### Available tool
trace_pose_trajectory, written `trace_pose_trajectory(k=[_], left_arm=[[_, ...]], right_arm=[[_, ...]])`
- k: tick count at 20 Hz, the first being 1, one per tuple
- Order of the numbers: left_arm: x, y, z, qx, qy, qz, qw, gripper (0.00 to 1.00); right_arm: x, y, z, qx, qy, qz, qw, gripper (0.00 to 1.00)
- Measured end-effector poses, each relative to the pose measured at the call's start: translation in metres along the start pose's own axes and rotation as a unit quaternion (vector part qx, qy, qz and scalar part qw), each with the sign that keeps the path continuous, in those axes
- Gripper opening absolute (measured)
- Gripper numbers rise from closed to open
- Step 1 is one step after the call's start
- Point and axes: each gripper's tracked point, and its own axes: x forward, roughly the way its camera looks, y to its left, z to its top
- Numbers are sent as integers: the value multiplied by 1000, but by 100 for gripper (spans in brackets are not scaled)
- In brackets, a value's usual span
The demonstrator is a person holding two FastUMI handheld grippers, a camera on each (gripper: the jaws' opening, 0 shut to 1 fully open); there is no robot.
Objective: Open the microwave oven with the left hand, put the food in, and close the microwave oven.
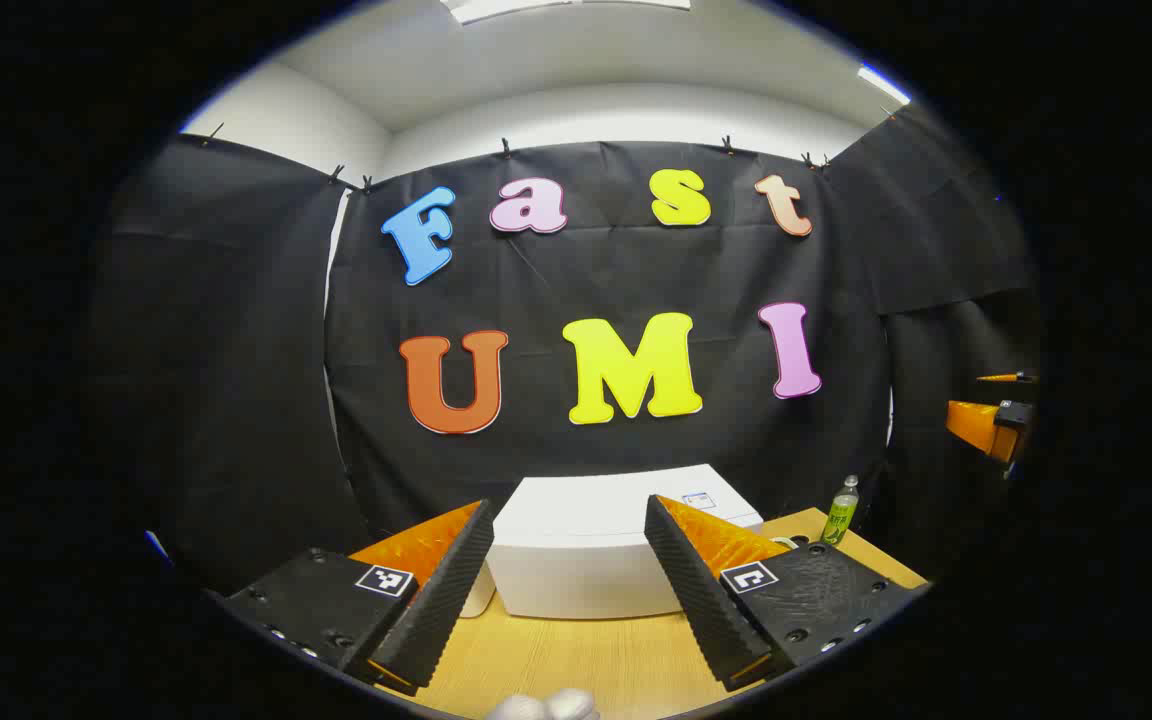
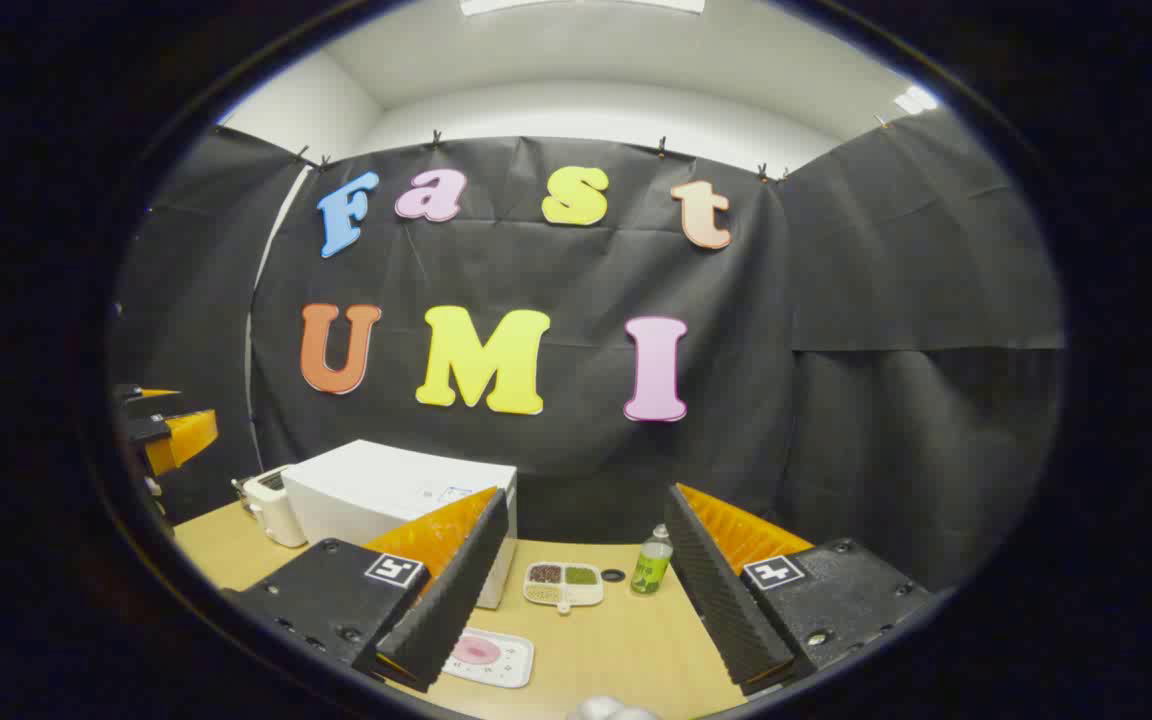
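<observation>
Presently both grippers hang above the wooden table, neither in contact with anything. The left gripper has its jaws spread wide and empty, and they frame the white microwave oven, which stands at the back of the table against the booth's black cloth; this alignment suggests the approach to the door is being lined up, though the door face is turned away from a clear reading and I cannot tell where its handle sits. The door appears closed, so the opening step is judged not yet done. The right gripper also has its jaws wide apart with nothing between them, held back near the table's front edge, presumably waiting for its turn with the food. In the right gripper view the microwave oven stands to the left, with a small white toaster-like appliance just beside it. The divided food tray lies on the table just right of the oven, a green bottle near it, and a white plate with a pink item closer to the front. Which of the two dishes is the intended food cannot be settled from these views.
</observation>
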Motion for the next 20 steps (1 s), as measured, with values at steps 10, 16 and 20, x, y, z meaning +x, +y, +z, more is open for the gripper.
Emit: trace_pose_trajectory(k=[10,16,20], left_arm=[[6,-15,2,-10,5,-15,1000,96],[10,-20,2,-9,4,-22,1000,96],[16,-26,-8,-1,-1,-24,1000,96]], right_arm=[[2,-1,-5,-1,6,6,1000,100],[3,-1,-3,-2,4,7,1000,96],[2,-6,-5,1,6,0,1000,96]])
